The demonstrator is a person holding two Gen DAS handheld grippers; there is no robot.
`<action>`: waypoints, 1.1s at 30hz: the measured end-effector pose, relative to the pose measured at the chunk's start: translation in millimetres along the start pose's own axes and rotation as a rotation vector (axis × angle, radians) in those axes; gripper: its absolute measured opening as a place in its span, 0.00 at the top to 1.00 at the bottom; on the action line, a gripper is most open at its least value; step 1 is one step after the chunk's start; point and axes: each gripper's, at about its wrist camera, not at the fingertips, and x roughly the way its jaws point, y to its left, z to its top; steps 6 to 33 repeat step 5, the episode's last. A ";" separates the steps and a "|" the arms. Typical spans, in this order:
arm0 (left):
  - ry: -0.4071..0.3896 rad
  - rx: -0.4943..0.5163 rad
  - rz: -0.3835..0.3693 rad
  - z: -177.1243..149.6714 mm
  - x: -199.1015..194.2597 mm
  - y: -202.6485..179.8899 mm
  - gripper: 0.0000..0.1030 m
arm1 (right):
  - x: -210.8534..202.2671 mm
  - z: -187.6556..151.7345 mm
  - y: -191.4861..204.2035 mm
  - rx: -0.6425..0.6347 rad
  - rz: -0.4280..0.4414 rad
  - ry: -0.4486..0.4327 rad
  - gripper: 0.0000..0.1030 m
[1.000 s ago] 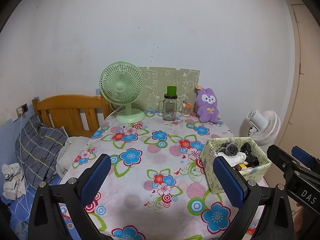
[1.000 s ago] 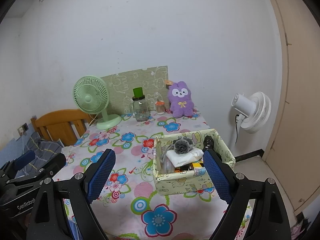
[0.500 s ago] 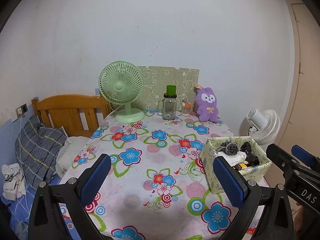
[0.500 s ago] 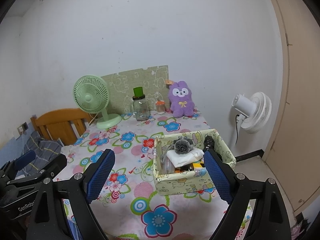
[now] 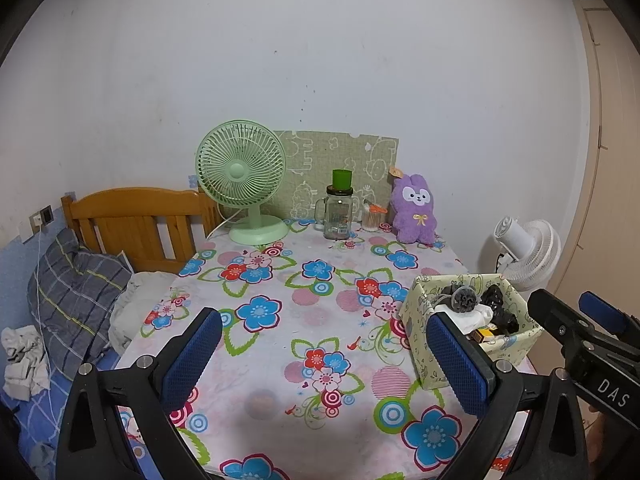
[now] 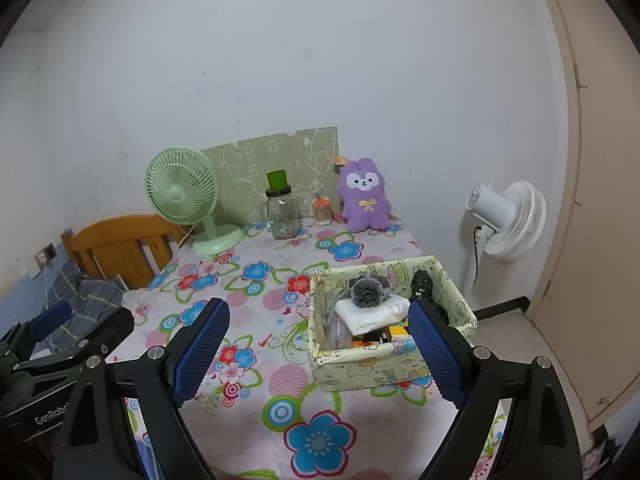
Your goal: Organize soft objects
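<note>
The left hand-held gripper [image 5: 324,360] hovers over the near edge of the desk [image 5: 280,344] with its blue pads spread wide and nothing between them. The right hand-held gripper [image 6: 316,352] hangs beside it, equally spread and empty; its right pad stands in front of the near corner of the fabric box [image 6: 360,364], whether touching cannot be told. In the right wrist view that box sits at about 1 o'clock from the gripper, on the flowered cloth near the desk's right edge. It holds a grey pompom [image 6: 366,290] resting on a folded white cloth [image 6: 370,312], with dark items behind. Farther out at 12 o'clock, by the wall, a purple plush toy [image 6: 364,196] sits upright, with a glass jar [image 6: 282,212] to its left and a green fan [image 6: 182,192] at 11 o'clock. A white fan [image 6: 508,220] stands on the floor at 2 o'clock.
</note>
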 end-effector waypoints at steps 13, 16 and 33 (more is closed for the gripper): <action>0.003 0.006 -0.004 1.0 2.2 -0.8 0.00 | -0.6 -0.3 0.4 -0.001 -0.001 -0.001 0.10; 0.003 0.006 -0.004 1.0 2.2 -0.8 0.00 | -0.6 -0.3 0.4 -0.001 -0.001 -0.001 0.10; 0.003 0.006 -0.004 1.0 2.2 -0.8 0.00 | -0.6 -0.3 0.4 -0.001 -0.001 -0.001 0.10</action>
